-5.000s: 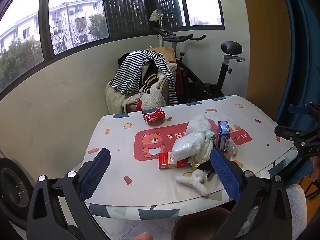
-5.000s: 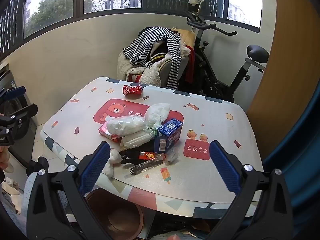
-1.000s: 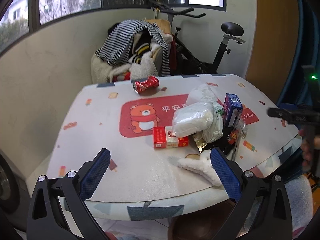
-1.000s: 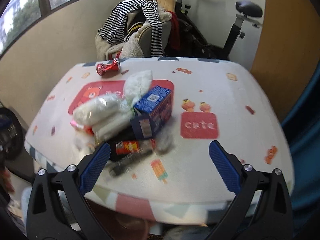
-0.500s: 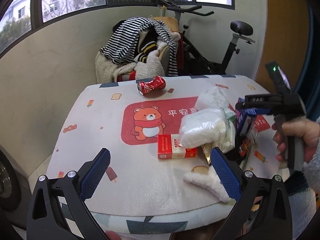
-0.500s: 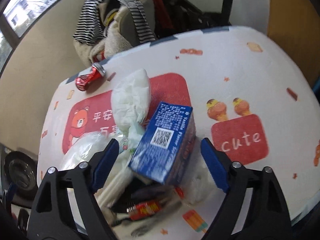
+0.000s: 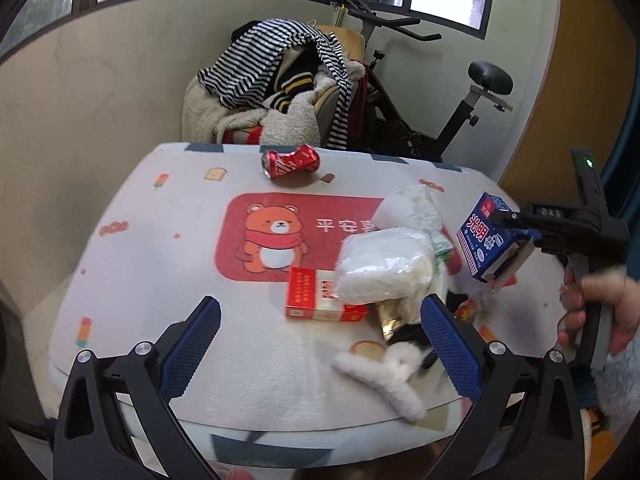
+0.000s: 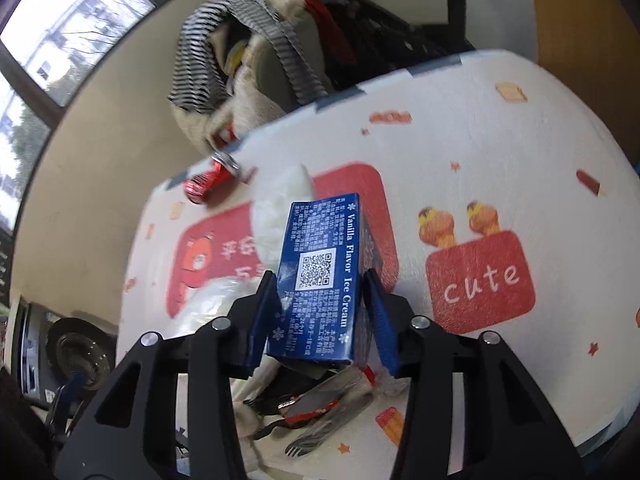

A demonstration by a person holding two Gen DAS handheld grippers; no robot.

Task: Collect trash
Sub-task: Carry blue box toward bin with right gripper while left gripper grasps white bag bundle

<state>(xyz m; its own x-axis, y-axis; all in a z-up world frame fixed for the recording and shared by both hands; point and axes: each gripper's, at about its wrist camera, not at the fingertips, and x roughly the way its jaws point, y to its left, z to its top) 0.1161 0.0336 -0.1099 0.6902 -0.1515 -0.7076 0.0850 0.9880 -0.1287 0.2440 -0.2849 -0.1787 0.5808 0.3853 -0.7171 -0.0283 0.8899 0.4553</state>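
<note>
Table [image 7: 168,248], covered in a white printed cloth with a red bear panel, fills the centre of both views. Chair heaped with striped clothing [image 7: 276,80] stands behind it, upper centre of the left wrist view; exercise bike [image 7: 452,92] at upper right. Left gripper [image 7: 320,344] sits at the bottom of its own frame, blue pads spread wide, nothing between them, hanging over the near table edge. Right gripper [image 8: 320,316]: jaws closing, blue pads against both sides of the blue ice cream carton [image 8: 324,280], which stands tilted at frame centre, QR-code face toward the camera. In the left wrist view the same carton appears at right, lifted above the pile, with a hand [image 7: 596,304] on the gripper handle at the right edge. Trash pile lies centre-right on the table: white plastic bags [image 7: 384,260], red cigarette box [image 7: 320,296] partly under them, white fluffy item [image 7: 384,372] near the front edge. Crushed red can [image 7: 291,161] lies on its side, well apart, near the far table edge. Dark wrappers and cutlery [image 8: 320,412] lie beneath the carton, lower centre of the right wrist view.
</note>
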